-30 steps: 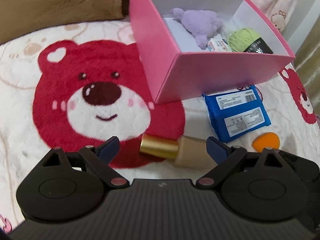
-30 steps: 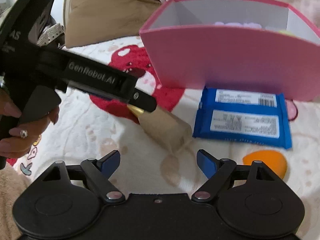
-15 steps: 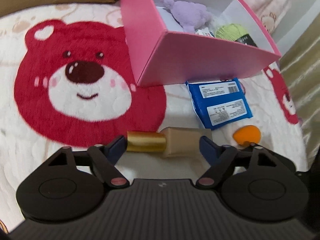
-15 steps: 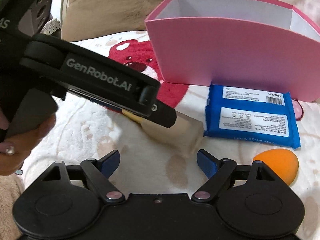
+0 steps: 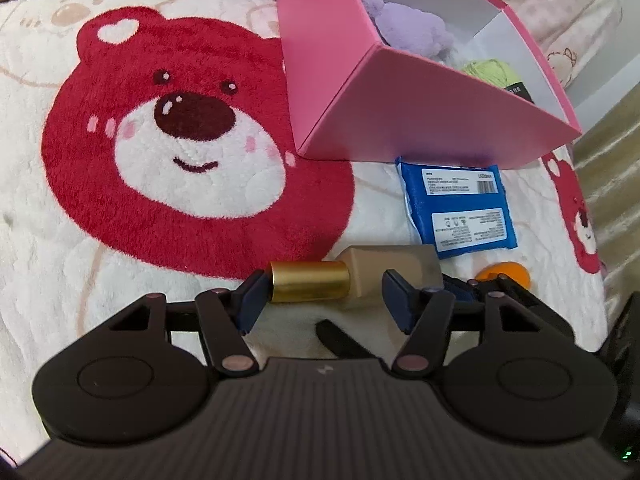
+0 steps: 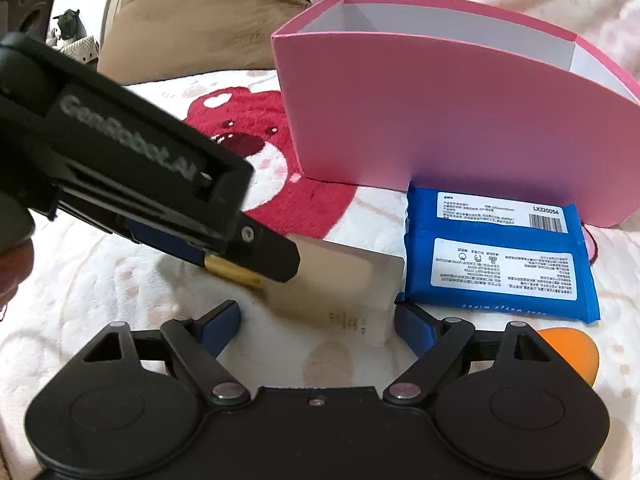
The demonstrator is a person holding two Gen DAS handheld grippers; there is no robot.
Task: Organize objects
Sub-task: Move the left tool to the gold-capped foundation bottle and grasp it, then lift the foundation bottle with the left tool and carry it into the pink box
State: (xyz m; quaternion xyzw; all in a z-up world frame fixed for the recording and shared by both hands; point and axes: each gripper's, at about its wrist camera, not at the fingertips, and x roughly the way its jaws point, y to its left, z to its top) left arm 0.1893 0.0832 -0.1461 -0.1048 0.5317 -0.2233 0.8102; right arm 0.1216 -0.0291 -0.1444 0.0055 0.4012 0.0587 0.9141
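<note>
The beige bottle [image 5: 390,270] with the gold cap [image 5: 308,281] lies on the bear blanket [image 5: 80,248], in front of the pink box [image 5: 420,120]. The left hand-held gripper [image 5: 322,294] is spread wide around it, closer than before. The right hand-held gripper [image 6: 316,322] is spread too, near the bottle's bottom end.

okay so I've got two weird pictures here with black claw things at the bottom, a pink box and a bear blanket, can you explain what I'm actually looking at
Each picture comes from a camera on a tool a person holds, looking forward along its two fingers. The black shape with blue tips is that tool: the left hand-held gripper in one picture, the right hand-held gripper in the other. Both are open and hold nothing. The left one reaches around a beige bottle with a gold cap lying on the bear blanket. Beside it lie a blue wipes pack and an orange sponge. The pink box already contains a purple plush toy and green yarn.
</note>
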